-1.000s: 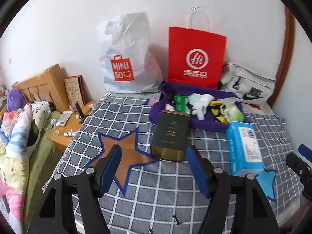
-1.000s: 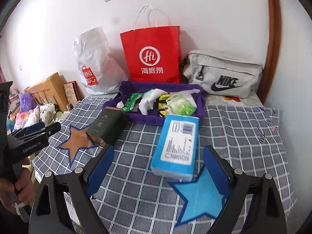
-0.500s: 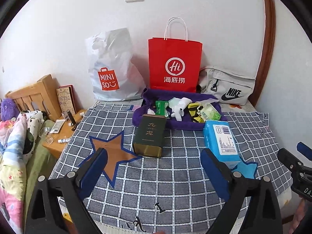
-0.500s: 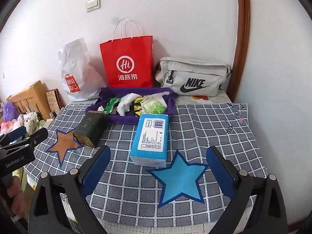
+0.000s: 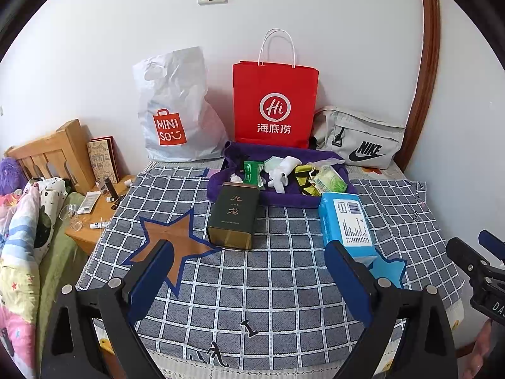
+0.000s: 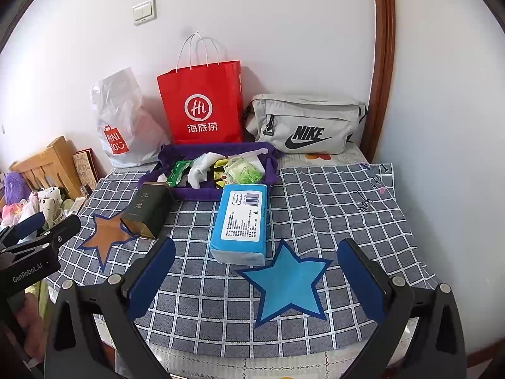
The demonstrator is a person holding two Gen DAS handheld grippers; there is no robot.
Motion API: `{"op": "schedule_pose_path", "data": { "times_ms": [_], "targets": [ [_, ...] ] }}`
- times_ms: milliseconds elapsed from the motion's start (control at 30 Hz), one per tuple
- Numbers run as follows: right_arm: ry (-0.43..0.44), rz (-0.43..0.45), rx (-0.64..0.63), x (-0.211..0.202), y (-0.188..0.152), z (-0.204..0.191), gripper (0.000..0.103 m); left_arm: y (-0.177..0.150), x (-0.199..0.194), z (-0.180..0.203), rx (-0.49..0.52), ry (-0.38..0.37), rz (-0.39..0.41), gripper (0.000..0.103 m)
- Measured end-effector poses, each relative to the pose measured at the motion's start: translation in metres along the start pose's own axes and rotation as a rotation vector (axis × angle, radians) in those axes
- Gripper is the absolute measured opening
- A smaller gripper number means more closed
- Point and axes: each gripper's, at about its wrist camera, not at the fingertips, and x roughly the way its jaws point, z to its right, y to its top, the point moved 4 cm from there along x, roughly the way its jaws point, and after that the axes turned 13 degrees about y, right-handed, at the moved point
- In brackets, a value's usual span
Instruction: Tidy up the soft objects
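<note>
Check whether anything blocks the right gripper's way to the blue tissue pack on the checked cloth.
Nothing visible does. The right gripper is open and empty, and the blue tissue pack lies just beyond its fingers with only bare checked cloth and the blue star between. The green tin sits off to the left.

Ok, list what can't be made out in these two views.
- Contents of the red paper bag, the white plastic bag and the grey waist bag: hidden by their own walls in both views.
- Small print on the blue tissue pack: too small to read.
- Far wall of the purple tray: partly covered by the soft items piled inside.
- Clutter on the wooden bedside stand: too small, near the left wrist view's edge.
</note>
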Motion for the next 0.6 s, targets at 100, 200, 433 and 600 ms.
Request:
{"op": "schedule_pose_path", "data": {
  "times_ms": [100, 200, 433, 600],
  "targets": [
    [0.003, 0.003, 0.006, -0.0013, -0.0003, -0.0002, 0.101, -0.0002, -0.0008, -0.0001, -0.003, 0.000, -0.001, 0.097],
    [0.007, 0.002, 0.008, -0.0016, -0.0007, -0.0005, 0.101, -0.0002, -0.0010, 0.0000, 0.000, 0.003, -0.001, 0.097],
    [0.005, 0.006, 0.004, -0.0023, -0.0007, -0.0020, 0.101, 0.0002, 0.0003, -0.0020, 0.003, 0.011, 0.001, 0.097],
    [0.002, 0.008, 0.004, -0.0026, 0.0005, -0.0006, 0.101, 0.0002, 0.0008, -0.0031, 0.007, 0.013, 0.000, 0.097]
  ]
}}
